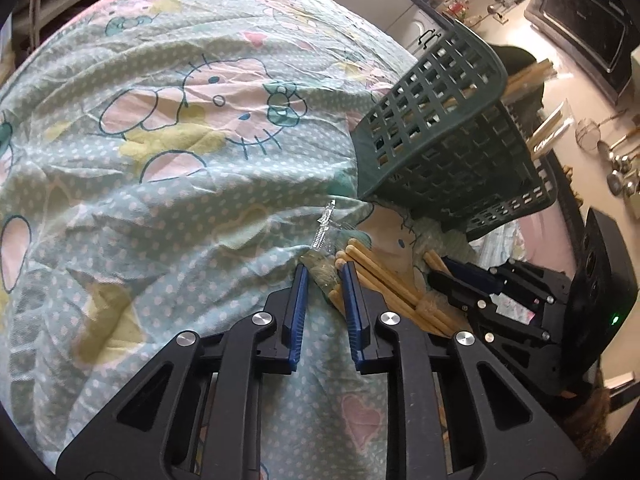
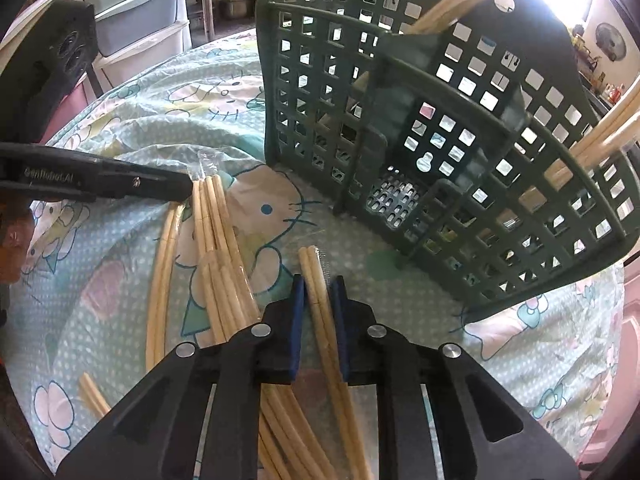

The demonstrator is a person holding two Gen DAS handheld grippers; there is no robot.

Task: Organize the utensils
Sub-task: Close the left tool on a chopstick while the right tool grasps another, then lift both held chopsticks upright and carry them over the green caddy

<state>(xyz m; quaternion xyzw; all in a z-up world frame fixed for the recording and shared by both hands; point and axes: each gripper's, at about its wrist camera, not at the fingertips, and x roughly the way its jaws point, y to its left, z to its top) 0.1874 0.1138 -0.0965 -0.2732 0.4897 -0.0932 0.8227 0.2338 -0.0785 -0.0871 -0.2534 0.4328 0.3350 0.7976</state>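
Observation:
Bundles of pale wooden chopsticks (image 2: pixel 216 232) lie on a cartoon-cat tablecloth (image 1: pixel 160 160). Behind them a green slotted utensil basket (image 2: pixel 440 140) stands tilted, with more chopsticks (image 2: pixel 460 0) poking out of its compartments. My left gripper (image 1: pixel 324 276) is shut on the end of a clear plastic-wrapped chopstick packet (image 1: pixel 322 240); its tip also shows in the right wrist view as the left gripper (image 2: pixel 188 188). My right gripper (image 2: pixel 318 288) is shut on a pair of chopsticks (image 2: pixel 314 268) that lies on the cloth just in front of the basket (image 1: pixel 440 128). The left wrist view shows the right gripper (image 1: pixel 440 272) low beside the chopstick pile (image 1: pixel 384 284).
A counter at the right holds a toaster oven (image 1: pixel 584 20) and hanging metal ladles (image 1: pixel 616 160). Plastic drawers (image 2: pixel 136 12) stand beyond the table's far left edge. Broad bare cloth lies left of the chopsticks.

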